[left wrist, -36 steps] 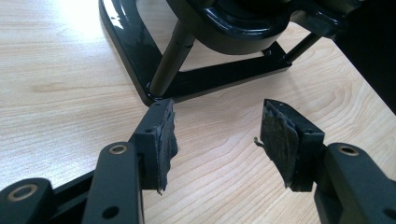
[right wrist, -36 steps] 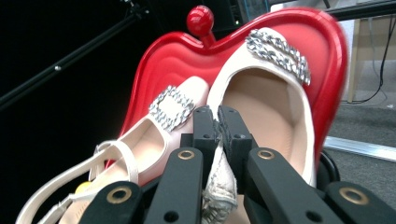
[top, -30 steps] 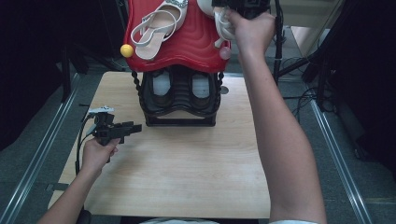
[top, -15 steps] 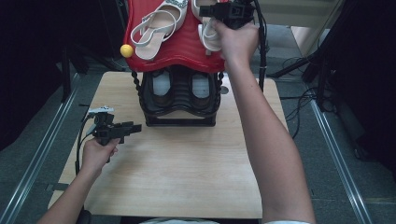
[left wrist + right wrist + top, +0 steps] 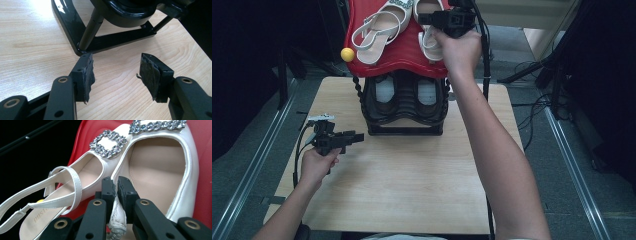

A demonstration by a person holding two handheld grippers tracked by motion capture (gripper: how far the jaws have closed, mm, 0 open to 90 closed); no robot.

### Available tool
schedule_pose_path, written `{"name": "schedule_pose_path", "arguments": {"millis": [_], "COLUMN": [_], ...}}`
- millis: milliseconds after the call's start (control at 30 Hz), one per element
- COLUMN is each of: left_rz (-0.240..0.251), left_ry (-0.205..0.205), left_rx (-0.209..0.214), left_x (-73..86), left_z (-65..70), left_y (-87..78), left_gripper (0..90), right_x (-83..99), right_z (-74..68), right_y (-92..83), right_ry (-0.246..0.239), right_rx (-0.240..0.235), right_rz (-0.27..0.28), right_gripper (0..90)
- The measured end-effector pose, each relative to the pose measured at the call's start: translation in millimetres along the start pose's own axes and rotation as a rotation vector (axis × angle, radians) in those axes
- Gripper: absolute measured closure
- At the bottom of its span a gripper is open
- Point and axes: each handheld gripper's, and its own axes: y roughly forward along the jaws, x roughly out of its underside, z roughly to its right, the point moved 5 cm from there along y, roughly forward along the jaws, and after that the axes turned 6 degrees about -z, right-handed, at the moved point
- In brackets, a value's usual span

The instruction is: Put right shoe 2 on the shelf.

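Wooden bench [image 5: 412,185] carries a shoe rack whose red top tier [image 5: 404,50] holds the white sandal [image 5: 160,170], its strap pinched in the right gripper [image 5: 115,187] jaws, while the left gripper [image 5: 116,72] jaws stand spread beside the rack's base.

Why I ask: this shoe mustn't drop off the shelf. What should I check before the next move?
1. Right claw: its jaws have just been opening, and the rim of the held shoe is between the pads: ok.
2. Held shoe over the red shelf: ok.
3. Held shoe resting with its full weight on the shelf: cannot tell.
4. Held shoe lies beside the other shoe, buckles side by side: ok.
5. Left claw open, empty, over the table by the rack base: ok.
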Motion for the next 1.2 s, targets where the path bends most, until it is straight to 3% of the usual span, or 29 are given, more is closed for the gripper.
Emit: {"name": "schedule_pose_path", "arguments": {"millis": [367, 700, 1067, 1200], "left_rz": [0.001, 0.002, -0.004, -0.005], "left_ry": [0.004, 0.001, 0.008, 0.007], "left_rx": [0.001, 0.001, -0.004, -0.003], "left_x": [-2.1, -1.4, -0.7, -0.4], "left_z": [0.6, 0.5, 0.8, 0.9], "left_y": [1.1, -0.4, 0.4, 0.5], "left_gripper": [45.0, 44.8, 44.8, 44.8], "right_x": [-0.2, -4.5, -5.6, -4.9], "right_z": [1.5, -1.0, 15.1, 21.7], "right_y": [-7.5, -16.8, -31.0, -37.6], "right_ry": [-0.018, -0.038, -0.038, -0.049], "right_rx": [-0.029, -0.010, 0.000, 0.026], "right_rz": [0.023, 0.043, 0.046, 0.045], "right_gripper": [76.2, 70.5, 61.5, 61.0]}}
